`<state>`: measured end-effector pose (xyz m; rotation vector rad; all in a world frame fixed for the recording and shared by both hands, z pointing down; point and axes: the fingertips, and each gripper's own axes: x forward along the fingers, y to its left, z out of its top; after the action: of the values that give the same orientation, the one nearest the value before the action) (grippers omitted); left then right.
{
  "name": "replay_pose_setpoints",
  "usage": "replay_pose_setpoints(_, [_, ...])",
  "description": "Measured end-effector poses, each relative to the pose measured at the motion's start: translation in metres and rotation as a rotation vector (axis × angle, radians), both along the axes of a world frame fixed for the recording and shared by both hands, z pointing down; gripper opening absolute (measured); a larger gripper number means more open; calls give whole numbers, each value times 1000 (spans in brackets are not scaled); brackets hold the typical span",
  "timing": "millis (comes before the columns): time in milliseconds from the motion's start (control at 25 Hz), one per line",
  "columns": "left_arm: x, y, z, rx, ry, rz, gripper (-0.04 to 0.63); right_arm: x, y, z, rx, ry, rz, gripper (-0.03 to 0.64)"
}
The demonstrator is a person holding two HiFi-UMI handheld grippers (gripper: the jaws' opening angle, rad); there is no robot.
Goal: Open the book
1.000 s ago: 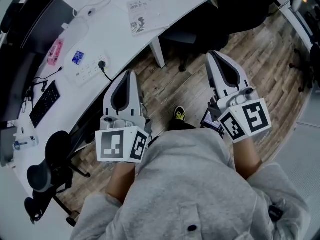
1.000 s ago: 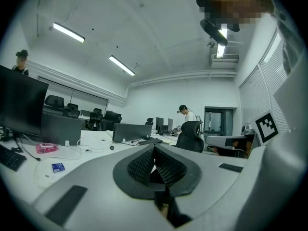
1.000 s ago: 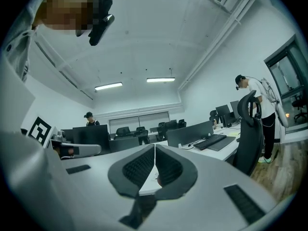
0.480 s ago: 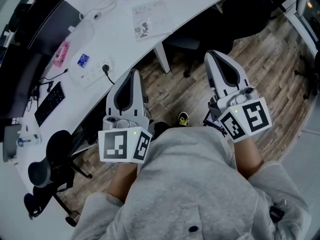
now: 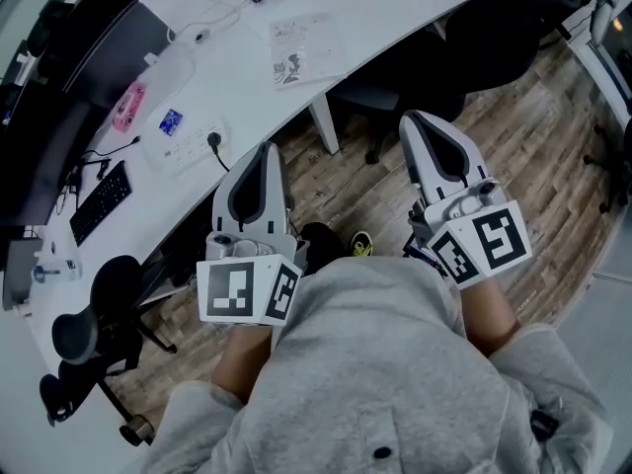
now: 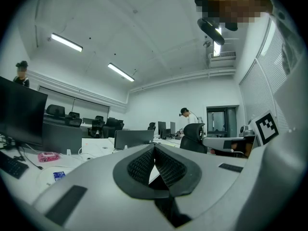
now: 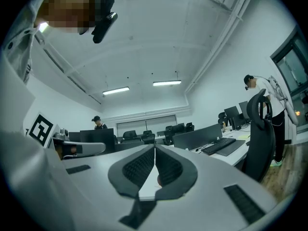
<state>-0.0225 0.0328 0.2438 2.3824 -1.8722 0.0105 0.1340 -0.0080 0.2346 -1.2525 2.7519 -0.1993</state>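
A thin white booklet [image 5: 308,49] with dark print lies shut on the curved white desk [image 5: 395,3], far ahead of both grippers. My left gripper [image 5: 265,148] is held level over the wood floor near the desk's edge, its jaws shut with nothing between them. My right gripper [image 5: 413,117] is level beside it, further right, jaws also shut and empty. In the left gripper view, the left gripper [image 6: 154,146] has its pads meeting at the tips. The right gripper [image 7: 155,147] looks the same in its own view. Neither gripper touches the booklet.
On the desk lie a power strip [image 5: 188,141], a blue card [image 5: 170,121], a pink item [image 5: 129,107] and a keyboard [image 5: 99,200]. A desk leg [image 5: 324,126] stands ahead, office chairs at left [image 5: 94,334] and upper right [image 5: 523,8]. People stand far back.
The desk and booklet have slid slightly right and down in the head view. Both grippers keep almost the same place and stay shut.
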Motion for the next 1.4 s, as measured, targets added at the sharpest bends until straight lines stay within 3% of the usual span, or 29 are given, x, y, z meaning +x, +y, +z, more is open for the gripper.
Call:
replay_pose_setpoints(720, [-8,-16,6,8,-20,-18,9,-6,-26,14,-31,-14,-13,28])
replay_pose_setpoints(1400, [-63,-115,35,-68,4,-46,9,-52,-122,44,-146,-6,-8,27])
